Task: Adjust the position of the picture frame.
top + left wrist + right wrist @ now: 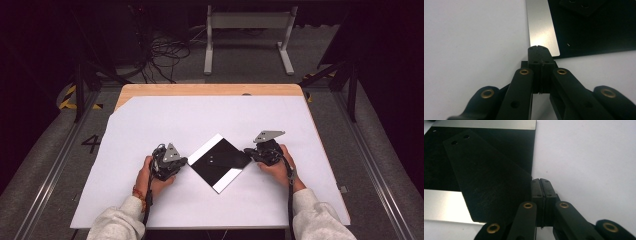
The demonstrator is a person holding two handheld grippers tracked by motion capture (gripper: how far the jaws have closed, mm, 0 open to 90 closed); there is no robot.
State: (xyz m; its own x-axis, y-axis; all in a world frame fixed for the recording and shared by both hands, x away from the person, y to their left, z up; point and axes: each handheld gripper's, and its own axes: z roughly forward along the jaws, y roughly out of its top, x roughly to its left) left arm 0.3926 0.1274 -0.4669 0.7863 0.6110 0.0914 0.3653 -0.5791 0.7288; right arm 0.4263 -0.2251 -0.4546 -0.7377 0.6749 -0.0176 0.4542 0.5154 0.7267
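The black square plate (218,163) lay near the middle of the white sheet (150,120), turned like a diamond, its corners at twelve, three, six and nine o'clock; two bright silver bands ran along its opposite edges, one on the ten-to-twelve side and one on the four-to-six side, so its banded edges ran from about seven toward one o'clock. On top of it rested a smaller black flat piece (227,158) with two small holes near one end, its long axis running roughly from nine toward three o'clock, the far end overhanging the plate's three o'clock corner. The white sheet spread wide on every side of the plate, with the wooden table edge (210,89) showing at twelve o'clock and open sheet at six o'clock toward the person's sleeves. The left gripper (181,161) sat just at the plate's nine o'clock corner; in the left gripper view its jaws were pressed fully together with nothing between them, the tips (538,47) right at the end of a silver band (541,27). The right gripper (250,151) sat at the three o'clock corner; in the right gripper view its jaws were likewise closed on nothing, tips (540,180) just beside the flat piece's edge (489,185); whether they touched it I could not tell.
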